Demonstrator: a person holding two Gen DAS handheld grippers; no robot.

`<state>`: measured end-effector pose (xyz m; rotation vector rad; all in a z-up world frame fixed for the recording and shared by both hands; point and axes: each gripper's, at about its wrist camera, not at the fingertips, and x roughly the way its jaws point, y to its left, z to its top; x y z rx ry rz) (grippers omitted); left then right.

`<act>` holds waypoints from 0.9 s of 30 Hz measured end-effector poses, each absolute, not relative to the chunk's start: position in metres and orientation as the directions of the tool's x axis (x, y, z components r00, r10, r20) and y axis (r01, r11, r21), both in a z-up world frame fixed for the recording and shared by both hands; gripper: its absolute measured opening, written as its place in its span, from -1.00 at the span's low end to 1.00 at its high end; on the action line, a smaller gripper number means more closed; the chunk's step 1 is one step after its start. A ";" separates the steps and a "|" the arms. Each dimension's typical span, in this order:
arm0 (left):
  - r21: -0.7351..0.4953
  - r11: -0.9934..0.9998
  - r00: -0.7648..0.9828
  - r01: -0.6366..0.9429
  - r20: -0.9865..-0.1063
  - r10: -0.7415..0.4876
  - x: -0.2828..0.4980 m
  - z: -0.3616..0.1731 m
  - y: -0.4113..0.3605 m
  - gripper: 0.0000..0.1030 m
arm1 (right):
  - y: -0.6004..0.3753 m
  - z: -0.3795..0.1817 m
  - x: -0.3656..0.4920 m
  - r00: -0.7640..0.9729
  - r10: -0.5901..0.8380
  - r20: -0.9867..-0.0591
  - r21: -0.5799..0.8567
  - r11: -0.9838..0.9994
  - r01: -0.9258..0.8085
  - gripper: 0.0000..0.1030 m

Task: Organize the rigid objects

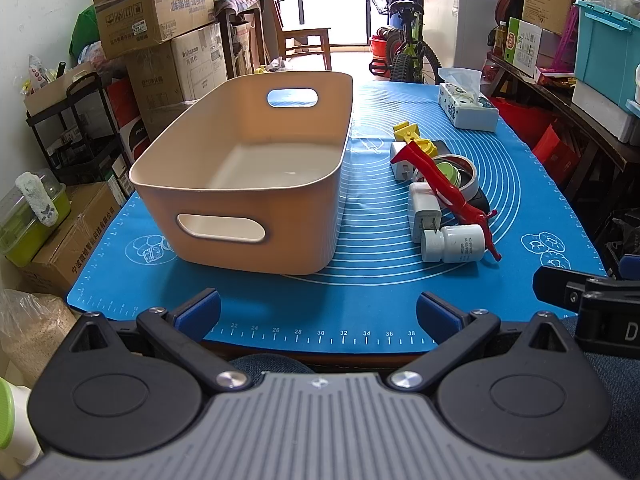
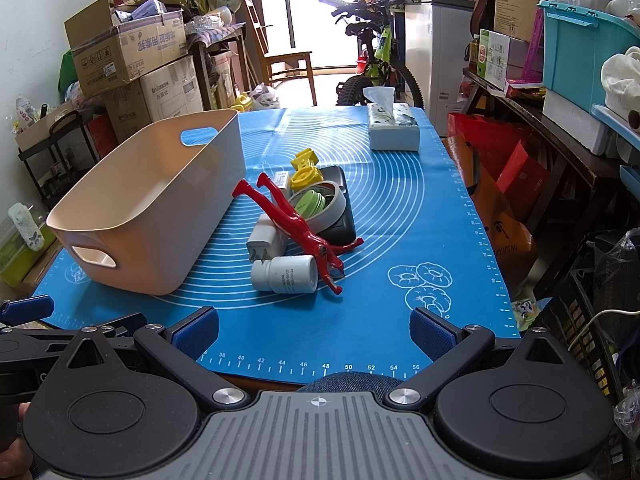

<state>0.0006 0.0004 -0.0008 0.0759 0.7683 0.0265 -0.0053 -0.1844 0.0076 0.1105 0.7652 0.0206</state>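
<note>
An empty beige plastic bin (image 1: 248, 184) (image 2: 152, 208) with handle holes stands on the left of the blue mat (image 1: 360, 304) (image 2: 400, 216). To its right lies a pile: a white pill bottle (image 1: 454, 243) (image 2: 286, 274) on its side, a white charger (image 1: 425, 210) (image 2: 262, 240), a red figurine (image 1: 444, 188) (image 2: 296, 220), a tape roll (image 1: 460, 170) (image 2: 320, 206) around a green lid, a yellow clip (image 1: 412, 134) (image 2: 305, 168) and a black box (image 2: 340, 216). My left gripper (image 1: 318, 308) is open and empty at the near mat edge. My right gripper (image 2: 314, 328) is open and empty, below the pile.
A tissue box (image 1: 466, 106) (image 2: 394, 130) sits at the mat's far right. Stacked cardboard boxes (image 1: 160, 20) and a black cart stand left of the table. A bicycle (image 2: 376, 64) and a chair stand behind. Shelves with a teal crate (image 2: 580, 52) line the right side.
</note>
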 end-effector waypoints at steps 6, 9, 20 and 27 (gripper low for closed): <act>0.078 0.997 0.715 0.002 -0.697 0.053 0.001 0.001 0.000 0.99 | -0.184 0.008 -0.005 0.723 0.055 -0.688 0.110 0.994 0.028 0.95; 0.075 0.997 0.712 -0.001 -0.700 0.053 0.003 0.002 0.001 0.99 | -0.183 0.010 -0.004 0.729 0.055 -0.682 0.118 0.992 0.036 0.95; 0.060 0.997 0.742 -0.041 -0.667 0.071 0.041 0.042 0.038 0.99 | -0.174 0.024 0.014 0.756 0.065 -0.651 0.125 0.992 0.022 0.95; 0.096 0.995 0.747 -0.039 -0.658 0.093 0.078 0.054 0.067 0.99 | -0.162 0.023 0.042 0.758 0.065 -0.649 0.143 0.989 0.038 0.95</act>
